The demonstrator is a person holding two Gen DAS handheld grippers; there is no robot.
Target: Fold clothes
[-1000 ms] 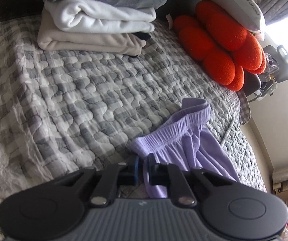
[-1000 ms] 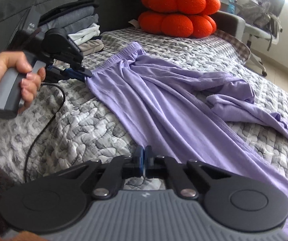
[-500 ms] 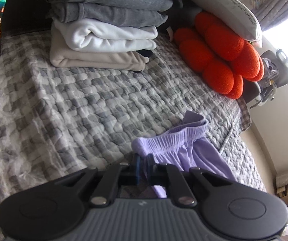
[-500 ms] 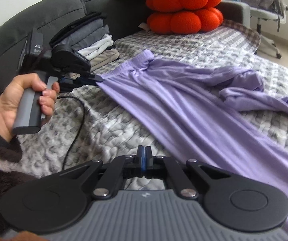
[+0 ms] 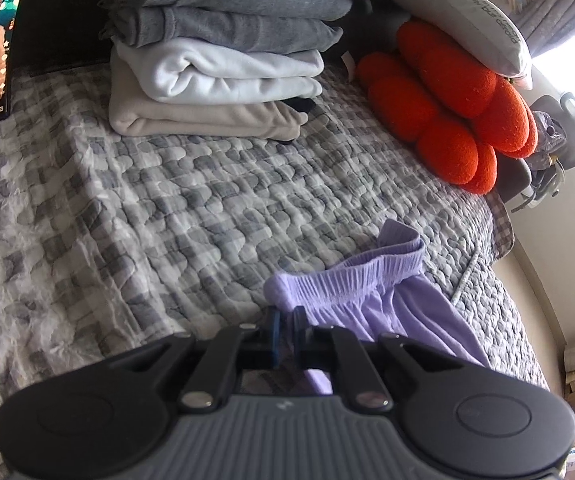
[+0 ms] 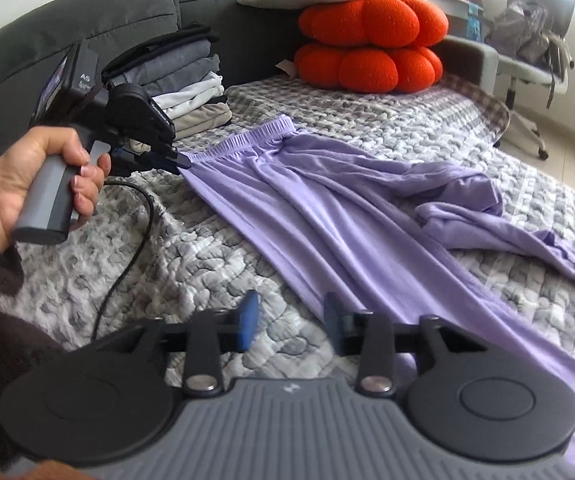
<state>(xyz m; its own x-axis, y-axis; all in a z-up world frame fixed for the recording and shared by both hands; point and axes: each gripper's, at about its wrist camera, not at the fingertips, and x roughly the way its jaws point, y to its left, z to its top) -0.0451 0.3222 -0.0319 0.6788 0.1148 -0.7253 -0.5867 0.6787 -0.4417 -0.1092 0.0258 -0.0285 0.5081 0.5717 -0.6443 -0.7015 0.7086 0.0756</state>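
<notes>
Left gripper (image 6: pixel 179 160) pinches the lilac trousers (image 6: pixel 327 216) waistband corner; thin hold may slip. Right gripper (image 6: pixel 291 322), spread at 6 o'clock, holds nothing.

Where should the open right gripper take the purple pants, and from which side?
Probably the near side edge of the purple pants, just ahead of the right gripper. Come in low from the bare quilt side, one finger under the hem. That edge runs straight and taut from the waistband corner the left gripper pinches; the far leg is bunched.
</notes>
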